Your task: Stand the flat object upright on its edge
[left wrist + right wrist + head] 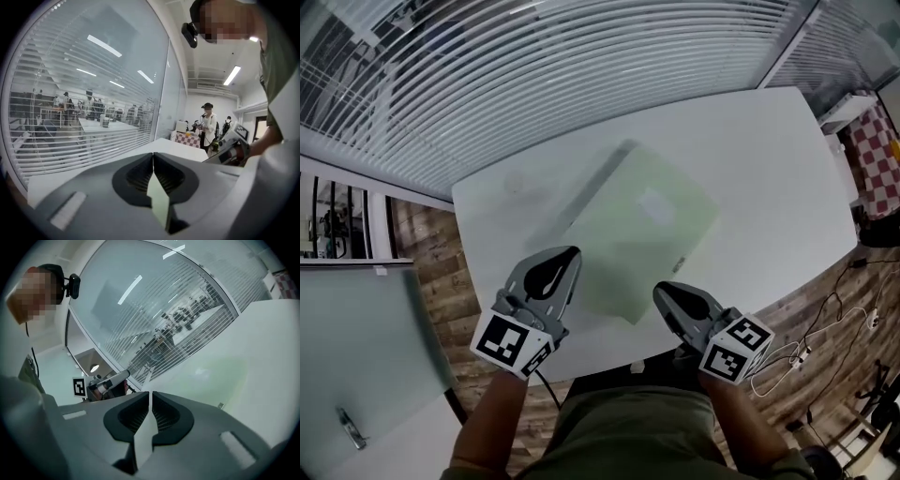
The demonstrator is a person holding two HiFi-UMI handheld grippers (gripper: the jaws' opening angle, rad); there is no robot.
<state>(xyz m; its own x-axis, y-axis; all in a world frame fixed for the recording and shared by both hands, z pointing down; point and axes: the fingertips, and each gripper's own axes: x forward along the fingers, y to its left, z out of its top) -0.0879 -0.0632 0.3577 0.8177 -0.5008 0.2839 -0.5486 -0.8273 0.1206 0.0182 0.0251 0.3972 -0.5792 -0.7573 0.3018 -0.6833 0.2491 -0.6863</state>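
Note:
A pale green flat board (642,225) lies on the white table (769,159), one corner pointing toward me. My left gripper (570,255) sits at the board's near-left edge with its jaws shut. In the left gripper view (153,157) a green sliver shows through the gap behind the tips; I cannot tell whether the board is pinched. My right gripper (659,292) hovers by the board's near corner, jaws shut, nothing between them. In the right gripper view (150,393) the board (220,376) lies flat off to the right.
Window blinds (534,75) run along the table's far side. A checked cloth (881,159) stands at the right. Cables (806,352) trail over the wooden floor near the table's front right. A person (207,124) stands far back in the room.

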